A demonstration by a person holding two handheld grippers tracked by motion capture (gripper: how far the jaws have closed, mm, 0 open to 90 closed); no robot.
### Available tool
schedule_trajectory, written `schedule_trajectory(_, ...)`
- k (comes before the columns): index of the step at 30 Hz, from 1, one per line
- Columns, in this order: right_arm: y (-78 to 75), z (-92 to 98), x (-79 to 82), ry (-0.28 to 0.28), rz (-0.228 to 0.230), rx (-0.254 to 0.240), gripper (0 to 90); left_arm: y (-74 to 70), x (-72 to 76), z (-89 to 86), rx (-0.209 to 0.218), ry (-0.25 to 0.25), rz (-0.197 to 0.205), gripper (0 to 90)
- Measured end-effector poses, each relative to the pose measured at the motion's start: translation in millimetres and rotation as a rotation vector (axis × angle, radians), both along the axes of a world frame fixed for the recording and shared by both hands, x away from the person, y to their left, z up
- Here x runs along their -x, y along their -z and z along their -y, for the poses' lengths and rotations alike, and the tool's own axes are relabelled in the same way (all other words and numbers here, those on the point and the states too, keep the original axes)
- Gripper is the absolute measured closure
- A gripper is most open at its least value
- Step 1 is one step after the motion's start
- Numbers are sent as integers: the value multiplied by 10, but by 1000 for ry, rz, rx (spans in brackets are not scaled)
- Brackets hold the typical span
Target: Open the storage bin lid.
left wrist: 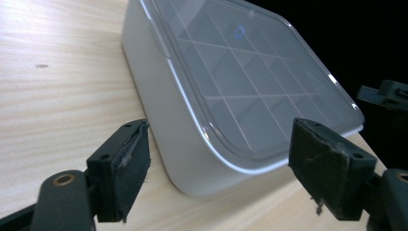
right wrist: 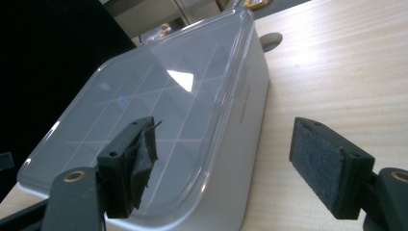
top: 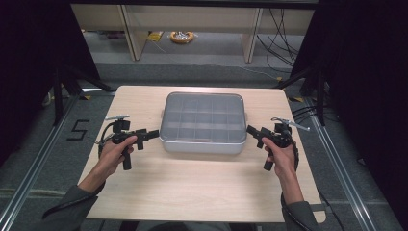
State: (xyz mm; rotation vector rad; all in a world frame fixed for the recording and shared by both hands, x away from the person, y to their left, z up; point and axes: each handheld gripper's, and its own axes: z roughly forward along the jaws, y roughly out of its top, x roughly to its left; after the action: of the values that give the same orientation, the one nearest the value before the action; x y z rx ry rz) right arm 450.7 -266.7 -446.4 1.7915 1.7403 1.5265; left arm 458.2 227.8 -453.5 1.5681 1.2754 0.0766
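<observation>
A white rectangular box (top: 202, 144) with a clear lid (top: 203, 118) sits at the middle of the wooden table (top: 192, 187); a grid of compartments shows through the lid. My left gripper (top: 153, 135) is at the box's left end, open, its jaws straddling the near left corner of the box (left wrist: 192, 159). My right gripper (top: 252, 132) is at the right end, open as well, with the box's corner (right wrist: 226, 192) between its jaws. Neither holds anything. The lid (left wrist: 255, 82) looks closed on the box, and it (right wrist: 159, 106) reflects a light.
The table's left and right edges lie just outside my hands. Beyond the far edge stand wooden furniture legs (top: 132, 33), cables on the floor (top: 279, 43) and a yellow object (top: 182, 37). A "5" is marked on the floor (top: 77, 130) at left.
</observation>
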Motion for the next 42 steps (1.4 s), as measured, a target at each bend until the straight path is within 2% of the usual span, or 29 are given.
schedule_trajectory(2,-14,28,-52,-13,13,13,264,2,-37,-12,-9,-2,-3,217)
schedule_trajectory(3,-35,19,-64,4,-4,7,270,2,-55,-20,-19,1,-7,217)
schedule_trajectory(4,-27,45,-100,-6,21,29,274,2,-78,-9,-7,-12,-8,217)
schedule_trajectory(5,-44,24,-106,10,-4,4,277,2,-100,-18,-15,-8,-12,218)
schedule_trajectory(6,-45,37,-131,-3,3,2,286,0,-127,-25,-14,-3,-19,219)
schedule_trajectory(7,-27,60,-172,-10,29,33,296,0,-157,-27,4,-8,-27,221)
schedule_trajectory(8,-49,27,-172,9,-7,-3,303,2,-191,-32,13,-10,-35,229)
schedule_trajectory(9,-24,53,-217,-3,28,32,312,5,-224,-32,13,-12,-41,236)
schedule_trajectory(10,-41,23,-223,12,-2,-7,322,9,-255,-30,11,-17,-41,242)
schedule_trajectory(12,-35,8,-273,17,-11,-29,337,5,-308,-20,10,-26,-50,251)
schedule_trajectory(13,-39,-1,-294,24,-29,-34,345,5,-332,-9,14,-30,-51,257)
schedule_trajectory(21,3,-70,-466,28,-52,-41,378,16,-554,85,12,-61,-71,274)
schedule_trajectory(22,38,-30,-513,0,5,14,383,20,-581,99,6,-58,-73,276)
schedule_trajectory(23,6,-81,-495,24,-56,-45,383,22,-607,122,9,-65,-75,278)
schedule_trajectory(25,9,-92,-524,30,-55,-49,378,37,-652,151,10,-66,-79,281)
schedule_trajectory(26,16,-98,-537,30,-51,-45,377,45,-672,165,13,-69,-83,283)
schedule_trajectory(27,63,-55,-587,-2,15,16,377,51,-691,182,14,-73,-85,286)
schedule_trajectory(28,18,-126,-554,32,-72,-64,378,55,-708,194,11,-75,-85,291)
schedule_trajectory(30,65,-98,-605,5,-21,-13,380,57,-746,208,7,-78,-85,306)
schedule_trajectory(31,48,-128,-599,19,-61,-49,381,58,-766,213,9,-77,-87,316)
schedule_trajectory(32,47,-137,-604,24,-65,-58,381,59,-788,214,10,-80,-88,322)
schedule_trajectory(33,49,-132,-616,23,-58,-49,381,61,-810,218,12,-82,-91,324)
schedule_trajectory(34,76,-110,-650,17,-28,-19,382,66,-833,221,9,-84,-95,331)
schedule_trajectory(35,79,-111,-663,18,-22,-28,383,74,-857,223,10,-83,-97,342)
schedule_trajectory(36,83,-111,-678,18,-24,-28,384,83,-878,228,15,-87,-104,355)
schedule_trajectory(37,40,-154,-649,44,-99,-96,387,94,-899,232,14,-86,-104,370)
schedule_trajectory(39,62,-134,-680,38,-76,-64,392,114,-935,239,15,-85,-112,388)
schedule_trajectory(40,69,-131,-687,29,-66,-70,393,125,-952,240,15,-88,-115,394)
schedule_trajectory(42,64,-140,-695,37,-80,-73,397,145,-980,241,18,-89,-119,412)
